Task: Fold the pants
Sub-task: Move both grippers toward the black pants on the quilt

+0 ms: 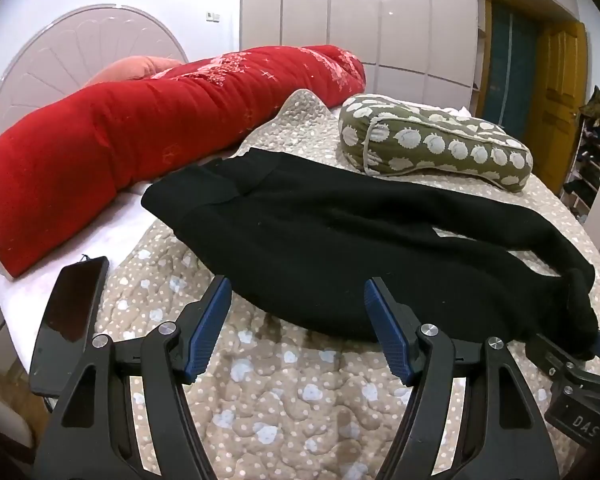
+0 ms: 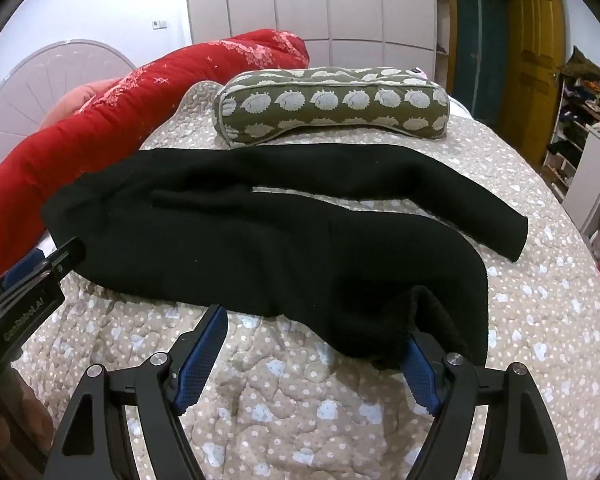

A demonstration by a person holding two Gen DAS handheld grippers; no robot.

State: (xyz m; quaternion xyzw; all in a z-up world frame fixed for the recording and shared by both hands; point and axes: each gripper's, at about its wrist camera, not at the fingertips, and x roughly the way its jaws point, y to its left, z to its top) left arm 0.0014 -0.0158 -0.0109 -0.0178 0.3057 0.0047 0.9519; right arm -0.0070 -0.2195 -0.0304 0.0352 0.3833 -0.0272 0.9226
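Note:
Black pants (image 1: 340, 232) lie spread on the beige dotted bedspread (image 1: 284, 392), waist at the left, legs running right. They also show in the right wrist view (image 2: 260, 232). My left gripper (image 1: 298, 312) is open at the near edge of the pants' seat, holding nothing. My right gripper (image 2: 320, 340) is open at the near leg's cuff (image 2: 384, 320); the cuff drapes over its right finger and hides the tip. The right gripper shows in the left wrist view (image 1: 572, 372) at the cuff.
A long red bolster (image 1: 148, 136) lies behind the pants at left. An olive patterned pillow (image 1: 432, 144) lies behind them at right. A black phone (image 1: 70, 320) rests on the bed's left edge. A white wardrobe, yellow door and cluttered shelves stand beyond.

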